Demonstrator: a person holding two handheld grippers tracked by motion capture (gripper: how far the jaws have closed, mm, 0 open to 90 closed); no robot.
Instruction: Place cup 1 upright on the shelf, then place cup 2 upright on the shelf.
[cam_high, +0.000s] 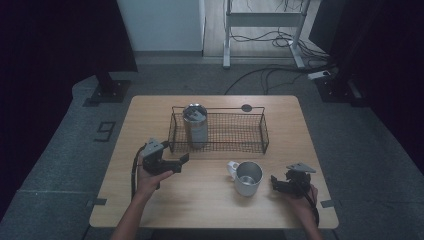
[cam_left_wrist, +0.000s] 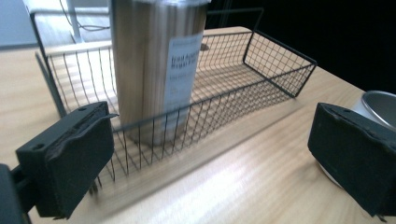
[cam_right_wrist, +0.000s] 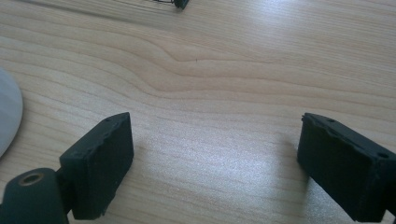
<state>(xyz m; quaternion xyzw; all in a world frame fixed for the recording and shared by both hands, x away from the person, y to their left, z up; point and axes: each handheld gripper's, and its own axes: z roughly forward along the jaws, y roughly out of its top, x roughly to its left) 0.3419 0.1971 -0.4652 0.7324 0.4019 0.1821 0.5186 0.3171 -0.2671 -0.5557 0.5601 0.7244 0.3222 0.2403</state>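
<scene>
The left tool (cam_high: 182, 162) stands wide open, gripping nothing, with the steel tumbler (cam_high: 195, 125) upright in the wire basket (cam_high: 263, 131) just ahead of it. The white mug (cam_high: 247, 178) sits between both tools on the worktop (cam_high: 210, 205). The right tool (cam_high: 275, 182) gapes open and empty, mug just beside it.

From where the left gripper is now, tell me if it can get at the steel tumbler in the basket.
Probably yes, from above. The left gripper is open and aimed at the steel tumbler, but the wire basket wall stands between them, so a level approach looks blocked; the tumbler rises well above the rim.
</scene>
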